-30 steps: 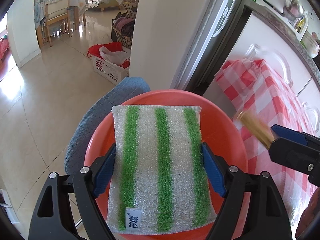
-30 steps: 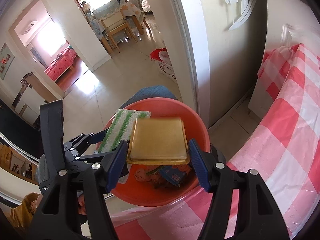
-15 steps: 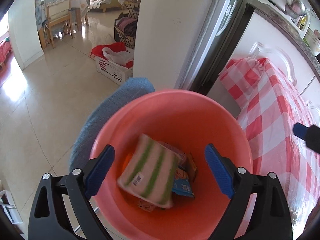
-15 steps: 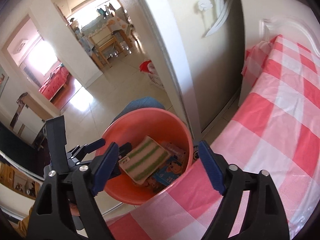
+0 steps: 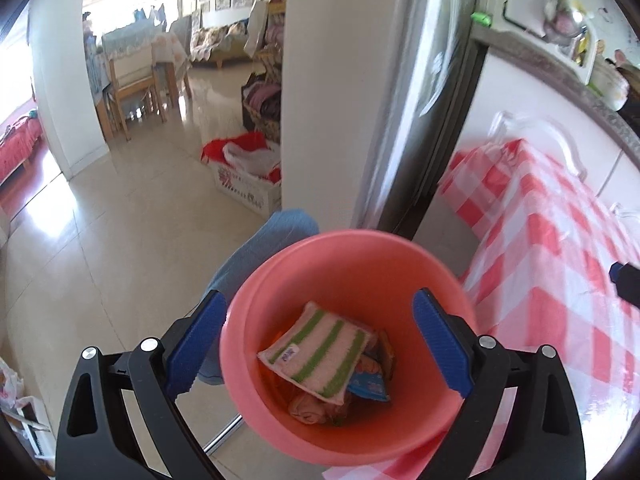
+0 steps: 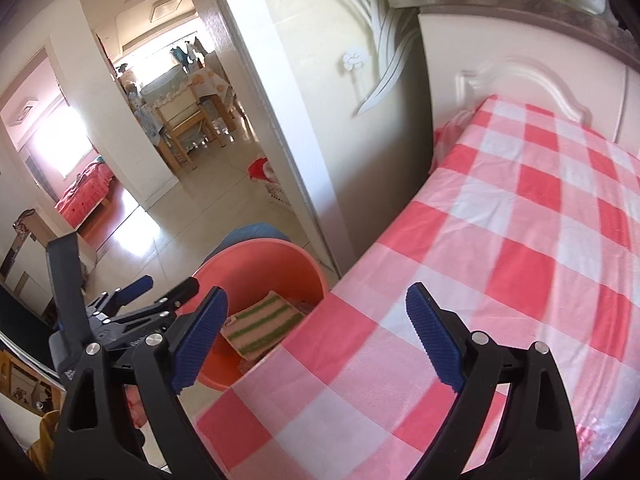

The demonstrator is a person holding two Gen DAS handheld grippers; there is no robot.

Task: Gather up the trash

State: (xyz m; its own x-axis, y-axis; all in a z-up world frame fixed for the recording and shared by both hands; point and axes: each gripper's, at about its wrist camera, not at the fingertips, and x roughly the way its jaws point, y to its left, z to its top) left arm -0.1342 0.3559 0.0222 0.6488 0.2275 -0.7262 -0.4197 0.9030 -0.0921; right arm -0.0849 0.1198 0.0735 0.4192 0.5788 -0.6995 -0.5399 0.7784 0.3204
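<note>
1. The green-striped sponge [image 5: 318,350] lies tilted inside the coral bucket [image 5: 352,252], on top of crumpled wrappers [image 5: 370,380], directly below and ahead of the left gripper [image 5: 318,346].
2. The left gripper hangs above the bucket's mouth; its jaws have just been opening and now stand wide, with nothing pressed between the blue pads [image 5: 438,344].
3. The right gripper [image 6: 318,340] has also just been opening and stands wide and empty, over the edge of the counter with the red-checked cloth [image 6: 520,216]; the bucket is to its lower left, beside that edge.
4. Beyond the bucket, a blue cushion [image 5: 264,240] shows against its far rim, then tiled floor [image 5: 120,240] and a white laundry basket [image 5: 248,196].
</note>
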